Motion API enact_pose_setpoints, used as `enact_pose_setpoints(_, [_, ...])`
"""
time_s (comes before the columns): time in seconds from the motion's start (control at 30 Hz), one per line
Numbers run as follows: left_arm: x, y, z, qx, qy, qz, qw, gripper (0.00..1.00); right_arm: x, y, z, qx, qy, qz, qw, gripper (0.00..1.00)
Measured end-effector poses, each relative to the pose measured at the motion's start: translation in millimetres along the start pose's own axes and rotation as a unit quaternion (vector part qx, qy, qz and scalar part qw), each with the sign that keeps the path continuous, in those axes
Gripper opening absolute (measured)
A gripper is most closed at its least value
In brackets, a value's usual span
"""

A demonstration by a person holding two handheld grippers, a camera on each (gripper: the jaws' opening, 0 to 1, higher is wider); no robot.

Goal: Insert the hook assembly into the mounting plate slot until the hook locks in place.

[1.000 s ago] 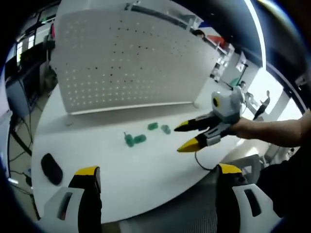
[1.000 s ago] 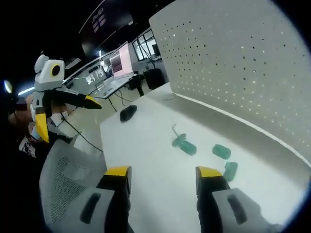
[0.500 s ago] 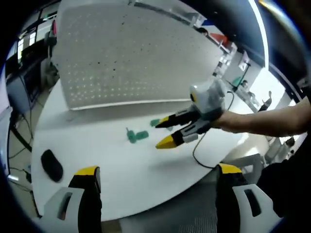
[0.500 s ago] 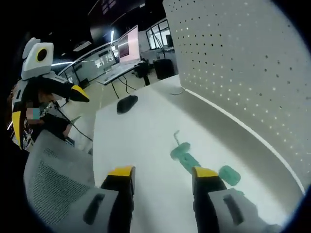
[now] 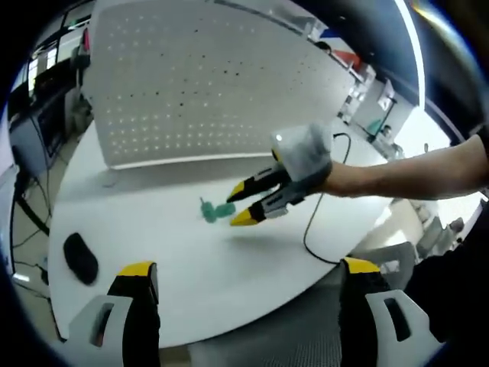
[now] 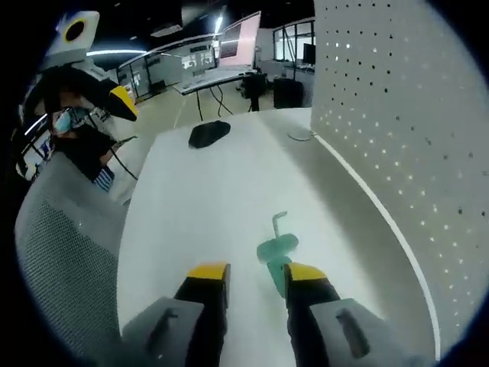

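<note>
Your left gripper view sits back off the table's [image 5: 191, 267] near edge, facing the pegboard [image 5: 199, 84]. Your right gripper view rides low and close, looking along the pegboard [image 6: 412, 115]. Both share the green hook [image 5: 214, 212] [image 6: 276, 246].

The hook assembly [image 6: 276, 246] lies on the table [image 6: 199, 199] before the pegboard [image 6: 412, 115] (upright, along the table's far edge).
</note>
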State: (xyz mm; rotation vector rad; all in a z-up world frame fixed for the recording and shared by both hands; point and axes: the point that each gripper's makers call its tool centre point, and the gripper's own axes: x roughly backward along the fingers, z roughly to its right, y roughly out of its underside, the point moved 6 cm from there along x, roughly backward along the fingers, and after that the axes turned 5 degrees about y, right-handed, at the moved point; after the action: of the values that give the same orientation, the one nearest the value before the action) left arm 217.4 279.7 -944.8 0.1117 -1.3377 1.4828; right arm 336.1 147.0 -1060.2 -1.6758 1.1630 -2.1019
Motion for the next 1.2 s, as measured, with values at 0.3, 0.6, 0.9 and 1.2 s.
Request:
enact_pose_setpoints(0.3, [1.1, 3.1, -1.3, 0.007, 0.0, -0.003, 1.0, 1.0, -6.8, 5.6, 11.7, 0.022, 0.01, -0.008, 0.9997, 0.08])
enact_pose_setpoints(0.6, [0.9, 7.3, -5.2, 0.015, -0.004, -0.009, 0.9998, 1.0, -5.1, 7.6, 18.6, -0.007, 0.018, -0.009, 0.9998, 0.01])
enact_pose_setpoints(0.9, [0.1, -2.7, -3.7, 0.012, -0.006, 0.004, 0.9999, 1.0, 9.6, 2.0, 25.4, -0.036, 0.035, 0.006, 0.9987, 0.01])
enact_pose_setpoints(1.2, [5.8, -16.1, 0.6, 0.011, -0.01, 0.034, 0.9993, 1.0, 47.8, -21.8, 40.9, -0.11, 0.082, 0.073, 0.9879, 0.01])
